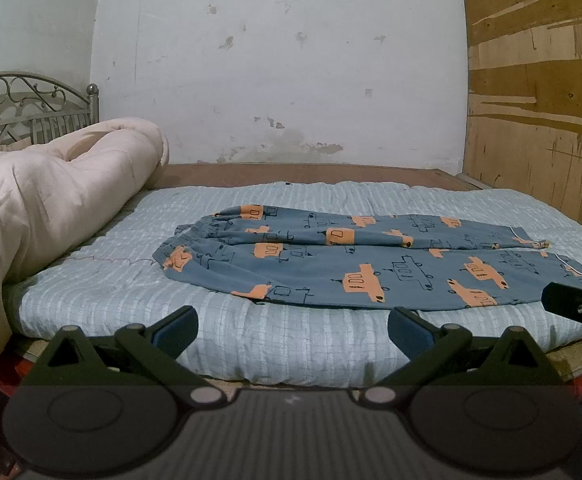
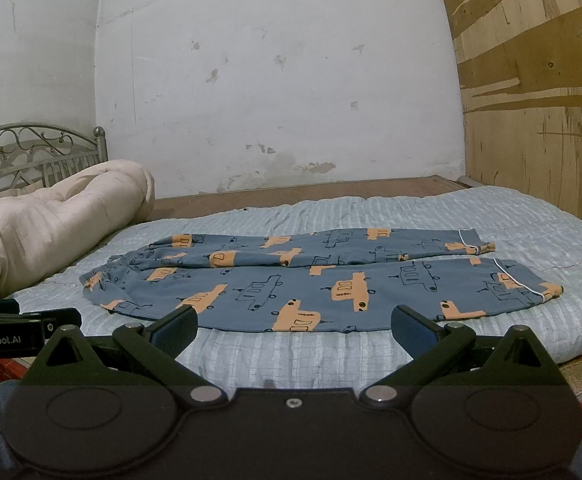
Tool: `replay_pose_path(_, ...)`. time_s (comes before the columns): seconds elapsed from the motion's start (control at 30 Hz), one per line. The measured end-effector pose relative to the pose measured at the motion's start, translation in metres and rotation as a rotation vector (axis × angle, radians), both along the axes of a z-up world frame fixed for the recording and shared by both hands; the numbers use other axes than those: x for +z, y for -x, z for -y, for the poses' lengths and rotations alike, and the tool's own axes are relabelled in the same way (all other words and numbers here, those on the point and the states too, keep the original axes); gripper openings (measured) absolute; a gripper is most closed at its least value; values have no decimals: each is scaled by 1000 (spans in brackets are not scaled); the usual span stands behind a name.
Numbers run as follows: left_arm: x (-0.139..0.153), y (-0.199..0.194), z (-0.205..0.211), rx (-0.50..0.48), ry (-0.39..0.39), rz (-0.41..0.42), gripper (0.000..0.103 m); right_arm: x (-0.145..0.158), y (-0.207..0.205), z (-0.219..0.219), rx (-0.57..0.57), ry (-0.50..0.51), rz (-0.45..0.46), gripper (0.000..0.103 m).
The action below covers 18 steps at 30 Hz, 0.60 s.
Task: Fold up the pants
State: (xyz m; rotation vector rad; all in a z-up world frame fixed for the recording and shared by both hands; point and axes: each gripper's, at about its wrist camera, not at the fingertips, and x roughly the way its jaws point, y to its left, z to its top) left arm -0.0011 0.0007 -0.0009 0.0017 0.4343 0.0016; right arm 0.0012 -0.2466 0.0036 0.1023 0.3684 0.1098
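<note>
Soft blue car-print pants (image 2: 311,280) flat on ribbed quilt (image 2: 291,360), L gripper (image 1: 293,332) & R gripper (image 2: 295,330) wide, empty

Left gripper (image 1: 293,330): matte black housing, ribbed panel across its centre. Two round recessed discs flank it, with silver pivot pins at the linkage joints. Triangular cut-outs in the outer link arms. Fingers (image 1: 407,334) carry dark blue pads.

Right gripper (image 2: 295,326): same black build and blue-padded fingers (image 2: 413,330), but the centre panel is smooth with one small silver screw at the top edge.

Seen from the right wrist view, the left unit's side bears white lettering "GenRobot.AI" and a small screw.

Lower left corner: pale blue-grey cloth, possibly a garment; too blurred to confirm.
</note>
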Motion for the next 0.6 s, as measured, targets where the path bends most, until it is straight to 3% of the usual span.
replay_pose_path(0.6, 1, 1, 0, 0, -1, 1, 102, 0, 0, 0, 0, 1, 0, 102)
